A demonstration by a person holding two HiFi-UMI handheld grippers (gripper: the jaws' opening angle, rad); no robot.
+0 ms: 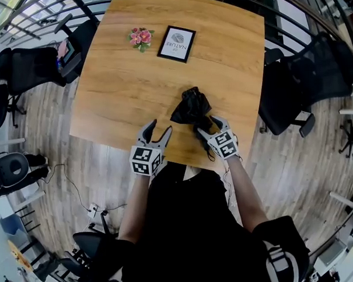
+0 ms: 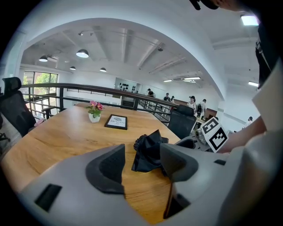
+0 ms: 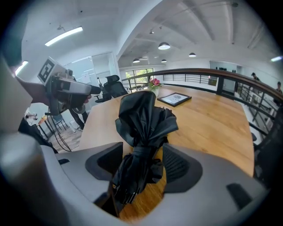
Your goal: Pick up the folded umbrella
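My right claw (image 3: 141, 164) sits wide open astride the folded umbrella (image 3: 143, 119) at centre frame. My left claw (image 2: 141, 165) gapes empty. The fabric looks light and floppy, so I'd pinch its strapped waist.

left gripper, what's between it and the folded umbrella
Only bare tabletop lies between the left gripper and the folded umbrella, clearest in the left gripper view.

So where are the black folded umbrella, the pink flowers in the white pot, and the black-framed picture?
Black folded umbrella (image 1: 191, 104), head view: its bunched fabric.
Pink flowers (image 1: 140, 37), head view: the blossoms.
Black-framed picture (image 1: 177, 43), head view: its white print.
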